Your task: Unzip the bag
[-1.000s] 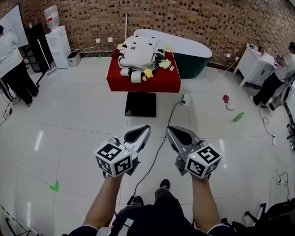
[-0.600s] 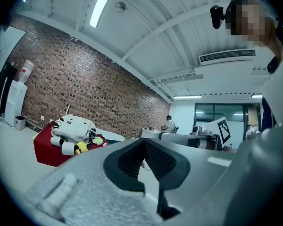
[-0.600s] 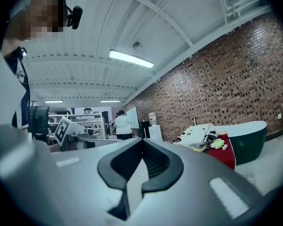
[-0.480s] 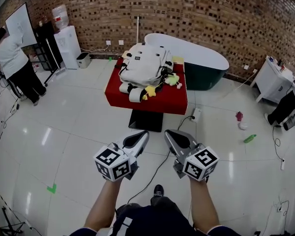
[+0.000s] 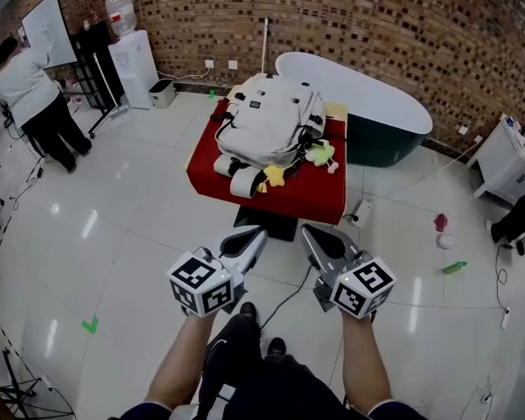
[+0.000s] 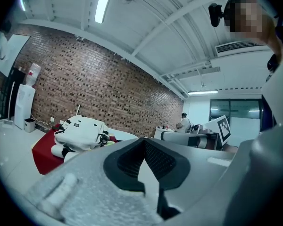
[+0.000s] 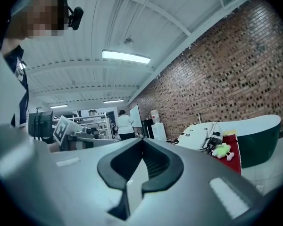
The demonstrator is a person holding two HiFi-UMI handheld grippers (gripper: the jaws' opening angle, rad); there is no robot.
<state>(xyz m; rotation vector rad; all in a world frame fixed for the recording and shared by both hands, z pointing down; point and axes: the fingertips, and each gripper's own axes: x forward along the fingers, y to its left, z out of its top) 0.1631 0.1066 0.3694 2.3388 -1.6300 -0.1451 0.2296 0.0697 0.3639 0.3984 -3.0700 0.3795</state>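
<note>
White backpack [image 5: 269, 117] lying on red table [image 5: 313, 193], well apart from both tongs, left gripper [image 5: 251, 240] pressed together and empty, right gripper [image 5: 312, 240] likewise pressed together, holding nothing

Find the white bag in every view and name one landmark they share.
Head view: bag top centre, on the red table.
Left gripper view: bag at left, mid-height.
Right gripper view: bag right of centre, mid-height.
Shared landmark: the brick wall behind the bag in all three.
</note>
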